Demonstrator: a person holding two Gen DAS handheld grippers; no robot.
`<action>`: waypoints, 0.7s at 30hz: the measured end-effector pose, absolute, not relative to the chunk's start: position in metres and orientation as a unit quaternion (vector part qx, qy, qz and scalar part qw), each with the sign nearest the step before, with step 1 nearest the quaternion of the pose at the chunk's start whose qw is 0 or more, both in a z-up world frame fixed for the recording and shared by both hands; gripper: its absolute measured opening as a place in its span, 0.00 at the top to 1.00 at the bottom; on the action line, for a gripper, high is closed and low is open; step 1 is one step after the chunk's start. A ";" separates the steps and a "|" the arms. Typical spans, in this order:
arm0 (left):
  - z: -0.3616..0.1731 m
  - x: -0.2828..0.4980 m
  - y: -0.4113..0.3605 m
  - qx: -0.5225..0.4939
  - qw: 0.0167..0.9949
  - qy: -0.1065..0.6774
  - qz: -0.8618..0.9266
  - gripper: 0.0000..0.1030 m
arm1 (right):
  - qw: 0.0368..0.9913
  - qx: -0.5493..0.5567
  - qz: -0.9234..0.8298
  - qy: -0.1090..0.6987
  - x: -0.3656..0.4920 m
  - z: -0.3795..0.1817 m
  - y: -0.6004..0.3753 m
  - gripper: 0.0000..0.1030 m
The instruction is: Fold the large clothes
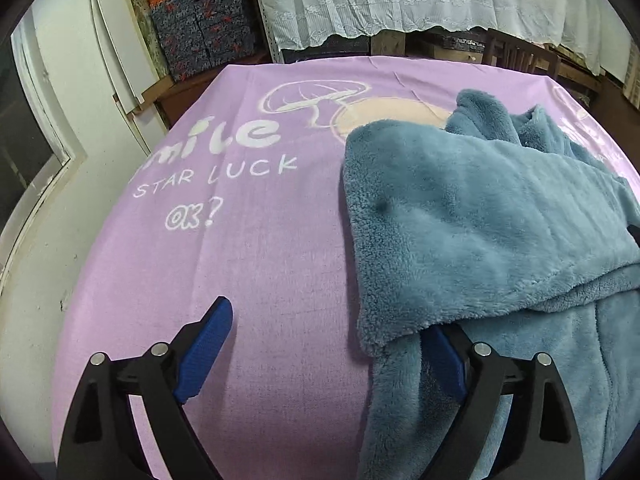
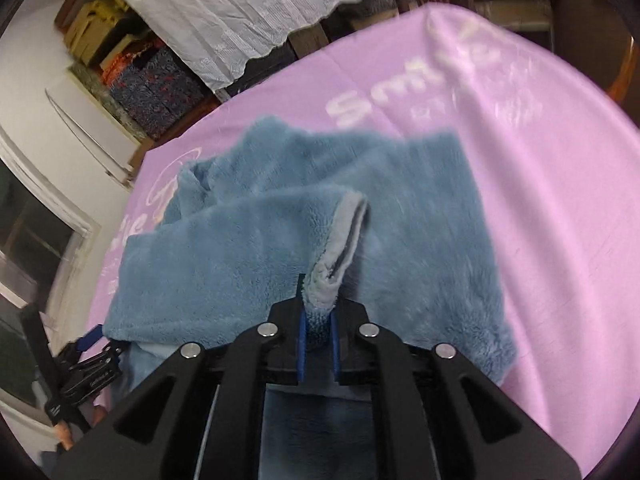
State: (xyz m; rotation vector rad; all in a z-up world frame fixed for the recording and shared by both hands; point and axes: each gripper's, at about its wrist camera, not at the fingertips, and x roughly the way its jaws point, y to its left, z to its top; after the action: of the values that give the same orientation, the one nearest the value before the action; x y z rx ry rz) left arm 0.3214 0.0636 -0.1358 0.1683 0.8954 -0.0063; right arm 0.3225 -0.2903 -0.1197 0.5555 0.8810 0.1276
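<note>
Pinching blue fleece garment (image 2: 280, 240), pointing downward

In the left wrist view a folded flap of the blue fleece garment (image 1: 480, 232) drapes over the tip of the left gripper's (image 1: 332, 344) right-hand finger, hiding it; the garment runs out of frame to the right of and below that gripper. Printed lettering on the lilac sheet (image 1: 248, 260) is partly covered by the fleece ahead. In the right wrist view, motion blur smears the sheet's far lettering, and the fleece beneath the right gripper (image 2: 319, 332) is masked by its black frame
</note>
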 end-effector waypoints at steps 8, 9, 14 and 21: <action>-0.135 0.321 0.066 0.078 0.898 0.433 -0.004 0.11 | 0.873 0.253 0.064 0.411 0.317 -0.116 -0.288 0.88; -0.134 0.321 0.067 0.075 0.898 0.434 -0.005 0.11 | 0.874 0.257 0.065 0.409 0.314 -0.115 -0.290 0.86; -0.124 0.315 0.074 0.061 0.902 0.426 -0.008 0.11 | 0.886 0.253 0.043 0.385 0.303 -0.104 -0.304 0.78; -0.116 0.307 0.077 0.048 0.911 0.410 -0.009 0.12 | 0.888 0.274 0.045 0.367 0.295 -0.101 -0.315 0.76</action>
State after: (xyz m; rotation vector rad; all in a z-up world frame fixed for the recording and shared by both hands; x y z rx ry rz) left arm 0.3065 0.0773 -0.1161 0.0995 0.8458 -0.0192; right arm 0.2953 -0.3147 -0.1011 0.5692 0.7638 0.0937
